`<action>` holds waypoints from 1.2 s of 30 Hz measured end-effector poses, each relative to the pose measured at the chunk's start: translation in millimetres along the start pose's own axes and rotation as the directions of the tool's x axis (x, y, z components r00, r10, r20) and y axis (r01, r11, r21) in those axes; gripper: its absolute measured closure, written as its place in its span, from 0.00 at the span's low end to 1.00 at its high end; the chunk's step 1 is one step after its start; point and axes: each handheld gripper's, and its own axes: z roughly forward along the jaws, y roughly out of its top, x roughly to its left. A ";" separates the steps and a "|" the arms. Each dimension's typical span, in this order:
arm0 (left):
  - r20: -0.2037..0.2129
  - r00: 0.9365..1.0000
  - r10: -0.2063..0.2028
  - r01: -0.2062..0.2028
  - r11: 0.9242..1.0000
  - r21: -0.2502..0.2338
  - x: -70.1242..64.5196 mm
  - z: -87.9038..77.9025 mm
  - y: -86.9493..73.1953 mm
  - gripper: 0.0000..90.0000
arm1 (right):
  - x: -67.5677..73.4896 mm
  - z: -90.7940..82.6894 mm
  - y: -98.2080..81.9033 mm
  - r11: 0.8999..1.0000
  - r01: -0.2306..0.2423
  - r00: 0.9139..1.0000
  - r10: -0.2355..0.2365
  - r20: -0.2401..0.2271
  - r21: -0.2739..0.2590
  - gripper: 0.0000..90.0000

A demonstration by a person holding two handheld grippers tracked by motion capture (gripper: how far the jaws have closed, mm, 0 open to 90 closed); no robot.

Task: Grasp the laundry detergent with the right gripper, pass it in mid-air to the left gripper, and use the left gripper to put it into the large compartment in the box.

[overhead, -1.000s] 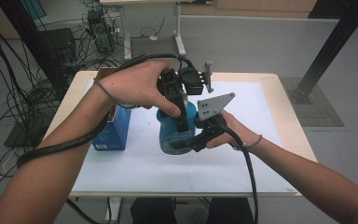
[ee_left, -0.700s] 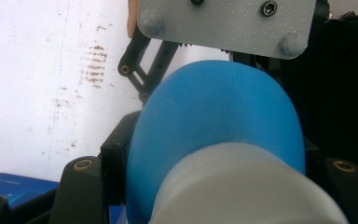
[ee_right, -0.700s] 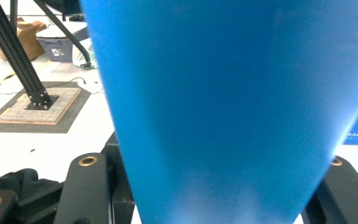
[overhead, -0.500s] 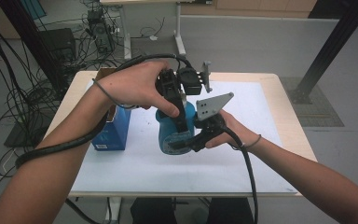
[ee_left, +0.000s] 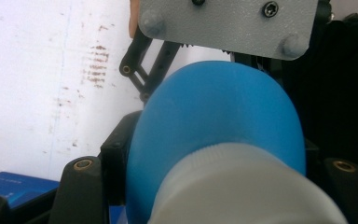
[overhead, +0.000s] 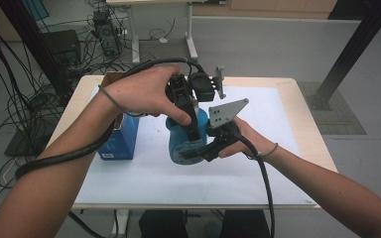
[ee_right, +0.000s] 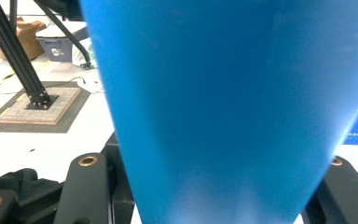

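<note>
A blue bottle (overhead: 181, 144) with a white cap (ee_left: 247, 186) is held above the white table mat (overhead: 258, 163), tilted, between both grippers. My left gripper (overhead: 192, 130) comes at it from above and is shut on the white cap, with the blue body (ee_left: 219, 112) bulging beyond the jaws of the left gripper (ee_left: 214, 198). From the right side, my right gripper (overhead: 207, 148) is shut on the bottle's blue body (ee_right: 223, 102), which spans the jaws of the right gripper (ee_right: 212, 189). The right gripper's grey plate (ee_left: 228, 21) shows beyond the bottle.
A blue box (overhead: 121, 139) stands on the mat left of the bottle, beside a cardboard piece (overhead: 111, 78). Cables (overhead: 54, 158) trail from the left hand. Black frame posts (overhead: 349, 49) and floor cables lie beyond the table.
</note>
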 end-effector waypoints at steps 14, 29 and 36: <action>-0.024 1.000 -0.004 0.004 1.000 0.001 -2.9 -0.4 4.4 0.42 | -1.8 -5.2 -0.5 1.000 0.010 1.000 -0.010 0.011 -0.007 0.46; -0.024 1.000 -0.002 0.002 1.000 0.013 -4.5 -2.1 5.6 0.43 | -0.1 -4.0 -0.8 1.000 0.004 1.000 -0.004 -0.001 -0.026 0.45; -0.025 1.000 -0.003 0.003 1.000 0.019 -5.0 -3.3 5.8 0.43 | 0.6 -5.0 -0.1 0.999 -0.007 1.000 0.008 0.006 -0.048 0.39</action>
